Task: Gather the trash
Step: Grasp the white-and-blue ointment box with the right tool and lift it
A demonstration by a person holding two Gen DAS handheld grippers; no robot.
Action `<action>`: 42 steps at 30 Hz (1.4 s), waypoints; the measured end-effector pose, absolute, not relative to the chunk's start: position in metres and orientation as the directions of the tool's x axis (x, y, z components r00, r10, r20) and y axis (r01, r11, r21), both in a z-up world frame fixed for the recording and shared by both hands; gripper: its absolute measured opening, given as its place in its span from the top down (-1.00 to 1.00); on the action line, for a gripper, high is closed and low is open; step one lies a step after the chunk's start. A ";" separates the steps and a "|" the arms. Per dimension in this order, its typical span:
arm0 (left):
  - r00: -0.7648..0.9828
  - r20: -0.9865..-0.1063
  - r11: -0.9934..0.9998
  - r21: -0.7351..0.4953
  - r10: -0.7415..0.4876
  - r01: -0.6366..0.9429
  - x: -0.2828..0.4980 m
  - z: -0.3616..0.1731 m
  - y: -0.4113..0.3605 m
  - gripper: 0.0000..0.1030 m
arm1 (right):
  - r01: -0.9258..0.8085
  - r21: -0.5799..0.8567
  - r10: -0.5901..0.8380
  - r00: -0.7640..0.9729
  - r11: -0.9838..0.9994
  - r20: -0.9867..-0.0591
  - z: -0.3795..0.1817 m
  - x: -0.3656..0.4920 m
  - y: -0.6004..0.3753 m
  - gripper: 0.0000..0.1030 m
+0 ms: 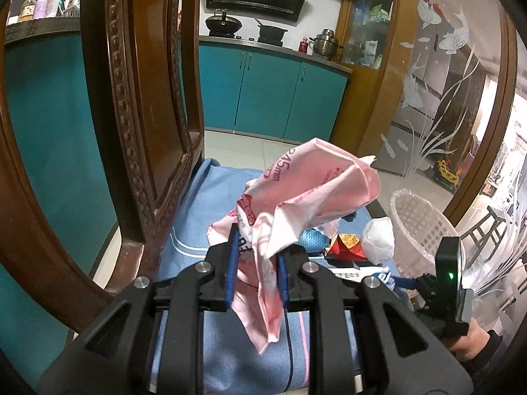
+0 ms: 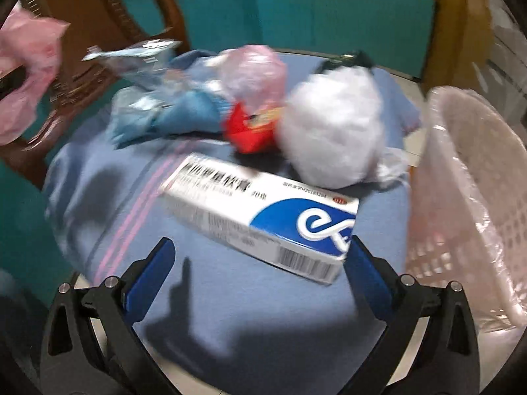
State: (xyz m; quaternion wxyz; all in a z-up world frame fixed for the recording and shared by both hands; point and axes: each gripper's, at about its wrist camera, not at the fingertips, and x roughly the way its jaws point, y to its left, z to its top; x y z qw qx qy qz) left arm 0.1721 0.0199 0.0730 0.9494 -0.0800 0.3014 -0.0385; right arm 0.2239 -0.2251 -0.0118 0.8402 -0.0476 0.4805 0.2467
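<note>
- A crumpled pink wrapper [image 1: 290, 204] with red print is pinched between the blue pads of the left gripper [image 1: 257, 273], which is closed on it and lifts it clear of the blue cloth [image 1: 210, 210] below; its loose end hangs down between the jaws.
- In the right wrist view the same pink wrapper shows at the far left edge, blurred.
- The right gripper [image 2: 260, 263] stands wide open with nothing held, its blue pads on either side of the near end of a white and blue box [image 2: 260, 217]; the right pad is just beside the box's corner, and I cannot tell whether it touches.
- The box lies flat on the blue cloth, with a barcode on its near side face.
- Beyond the box lies the rest of the litter: a red packet [image 2: 247, 128], a white plastic bag [image 2: 332, 125] bunched into a ball just right of it, a pale pink bag [image 2: 253, 72] behind the red packet, and a blue and clear wrapper [image 2: 158, 98] to the left.
- A pale lattice basket [image 2: 467, 204] lined with clear plastic stands just beside the cloth's right edge.
- A carved wooden chair back [image 1: 138, 105] rises at the left of the cloth.
- Teal kitchen cupboards [image 1: 280, 92] stand well beyond, with pots on the counter above.
</note>
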 end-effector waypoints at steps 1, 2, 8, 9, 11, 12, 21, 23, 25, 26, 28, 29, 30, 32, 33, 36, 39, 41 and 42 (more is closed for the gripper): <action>0.816 -0.565 0.984 -0.177 -0.123 0.025 0.172 0.073 0.020 0.60 | -0.484 0.182 0.399 0.395 0.856 -0.827 -0.009 0.220 -0.222 -0.94; 0.816 -0.564 0.984 -0.178 -0.123 0.025 0.173 0.074 0.020 0.59 | -0.519 0.224 0.448 0.357 0.825 -0.820 -0.007 0.216 -0.218 -0.94; 0.818 -0.560 0.983 -0.181 -0.129 0.031 0.172 0.075 0.021 0.59 | -0.658 0.345 0.599 0.204 0.669 -0.774 0.007 0.176 -0.187 -0.94; 0.818 -0.560 0.983 -0.181 -0.130 0.032 0.171 0.075 0.022 0.59 | -0.662 0.309 0.580 0.234 0.682 -0.780 0.012 0.172 -0.184 -0.94; 0.819 -0.560 0.983 -0.183 -0.129 0.031 0.171 0.075 0.023 0.59 | -0.638 0.210 0.528 0.359 0.741 -0.770 0.022 0.171 -0.186 -0.94; 0.819 -0.559 0.983 -0.184 -0.129 0.030 0.171 0.075 0.023 0.59 | -0.616 0.145 0.488 0.435 0.774 -0.756 0.026 0.173 -0.188 -0.94; 0.815 -0.565 0.983 -0.180 -0.127 0.029 0.170 0.075 0.023 0.58 | -0.516 0.148 0.383 0.386 0.844 -0.839 -0.019 0.221 -0.211 -0.94; 0.815 -0.565 0.983 -0.181 -0.128 0.029 0.171 0.075 0.023 0.58 | -0.526 0.161 0.408 0.396 0.835 -0.823 -0.020 0.226 -0.209 -0.94; 0.814 -0.566 0.983 -0.180 -0.128 0.030 0.171 0.074 0.023 0.58 | -0.559 0.139 0.414 0.403 0.817 -0.816 -0.022 0.229 -0.201 -0.92; 0.812 -0.568 0.983 -0.179 -0.129 0.031 0.171 0.073 0.022 0.58 | -0.572 0.108 0.403 0.419 0.813 -0.814 -0.024 0.229 -0.195 -0.87; 0.810 -0.571 0.984 -0.175 -0.131 0.036 0.172 0.074 0.022 0.58 | -0.592 0.073 0.390 0.428 0.803 -0.815 -0.024 0.230 -0.186 -0.69; 0.809 -0.572 0.984 -0.172 -0.132 0.039 0.172 0.073 0.021 0.58 | -0.601 0.074 0.396 0.423 0.795 -0.815 -0.023 0.229 -0.185 -0.44; 0.809 -0.573 0.984 -0.171 -0.133 0.040 0.172 0.074 0.022 0.58 | -0.611 0.072 0.397 0.417 0.789 -0.818 -0.022 0.227 -0.184 -0.30; 0.809 -0.573 0.984 -0.173 -0.132 0.038 0.173 0.074 0.024 0.58 | -0.631 0.064 0.392 0.396 0.773 -0.830 -0.021 0.224 -0.179 -0.02; 0.809 -0.573 0.984 -0.176 -0.133 0.036 0.174 0.075 0.025 0.58 | -0.637 0.062 0.388 0.387 0.769 -0.837 -0.021 0.220 -0.177 0.01; 0.808 -0.573 0.983 -0.180 -0.136 0.038 0.175 0.076 0.024 0.58 | -0.643 0.066 0.392 0.379 0.763 -0.838 -0.016 0.211 -0.171 0.28; 0.808 -0.571 0.983 -0.178 -0.141 0.045 0.173 0.077 0.022 0.58 | -0.648 0.077 0.423 0.399 0.758 -0.814 0.002 0.196 -0.167 0.28; 0.808 -0.572 0.983 -0.178 -0.141 0.045 0.173 0.077 0.022 0.58 | -0.647 0.083 0.445 0.419 0.758 -0.791 0.019 0.187 -0.170 0.28; 0.809 -0.571 0.983 -0.178 -0.140 0.044 0.173 0.077 0.022 0.58 | -0.643 0.076 0.449 0.441 0.762 -0.777 0.026 0.183 -0.171 0.28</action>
